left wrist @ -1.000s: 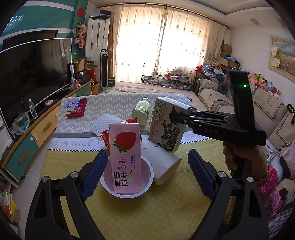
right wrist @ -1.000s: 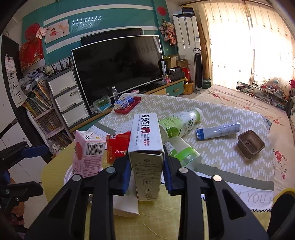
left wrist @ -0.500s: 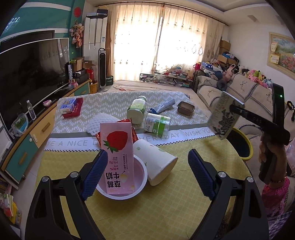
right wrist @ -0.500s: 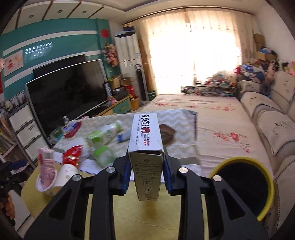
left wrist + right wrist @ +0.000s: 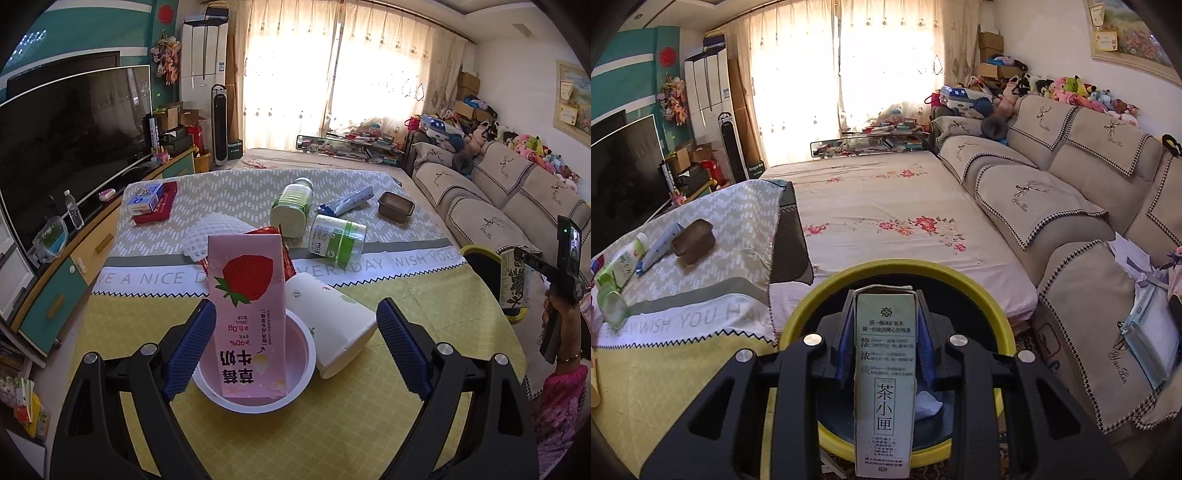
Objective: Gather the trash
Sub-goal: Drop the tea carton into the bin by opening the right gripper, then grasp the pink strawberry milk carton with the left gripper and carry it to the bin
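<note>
Right gripper (image 5: pixel 885 334) clamps tea carton (image 5: pixel 885 384) over yellow-rimmed bin (image 5: pixel 897 271) — left gripper (image 5: pixel 295 345) fingers spread wide around strawberry milk carton (image 5: pixel 248 314).

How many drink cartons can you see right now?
2. The pink strawberry milk carton stands in the white bowl between the open left gripper fingers; the tea carton is clamped in the right gripper above the yellow bin. Others may be hidden.

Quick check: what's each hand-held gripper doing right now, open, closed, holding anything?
Left hand-held gripper: open, holding nothing.
Right hand-held gripper: shut on the tea carton, above the yellow bin.
</note>
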Action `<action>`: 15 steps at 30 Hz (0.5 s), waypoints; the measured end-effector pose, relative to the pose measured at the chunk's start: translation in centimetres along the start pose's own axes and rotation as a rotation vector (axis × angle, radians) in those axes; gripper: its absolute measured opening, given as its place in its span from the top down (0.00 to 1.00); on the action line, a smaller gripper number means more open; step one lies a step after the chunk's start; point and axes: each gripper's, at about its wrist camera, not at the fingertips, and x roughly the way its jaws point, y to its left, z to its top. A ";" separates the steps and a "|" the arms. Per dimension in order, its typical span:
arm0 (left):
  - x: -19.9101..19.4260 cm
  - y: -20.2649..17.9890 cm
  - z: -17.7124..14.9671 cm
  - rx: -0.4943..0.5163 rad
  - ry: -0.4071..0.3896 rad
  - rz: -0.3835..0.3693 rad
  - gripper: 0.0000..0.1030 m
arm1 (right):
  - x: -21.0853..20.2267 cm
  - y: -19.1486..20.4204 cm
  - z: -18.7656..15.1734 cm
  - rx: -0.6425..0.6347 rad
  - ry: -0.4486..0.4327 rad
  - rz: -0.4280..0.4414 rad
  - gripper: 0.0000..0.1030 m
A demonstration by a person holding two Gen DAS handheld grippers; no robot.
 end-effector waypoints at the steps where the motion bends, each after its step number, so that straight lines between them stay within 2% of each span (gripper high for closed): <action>1: 0.2 0.1 0.1 0.001 0.002 0.006 0.15 | 0.4 -0.1 -0.1 0.000 0.005 -0.007 0.73; 4: 0.8 0.4 0.3 0.007 0.011 0.023 0.15 | 1.4 0.1 -0.5 -0.005 0.026 -0.018 0.70; 5: 1.0 0.5 0.3 0.007 0.013 0.026 0.15 | 1.4 0.0 -0.5 -0.003 0.023 -0.020 0.60; 7: 1.5 0.7 0.4 0.006 0.019 0.030 0.15 | 1.0 0.3 -0.6 -0.005 0.000 -0.022 0.51; 15: 3.3 1.5 0.8 0.001 0.035 0.045 0.15 | -0.7 1.1 -0.8 -0.003 -0.005 0.003 0.50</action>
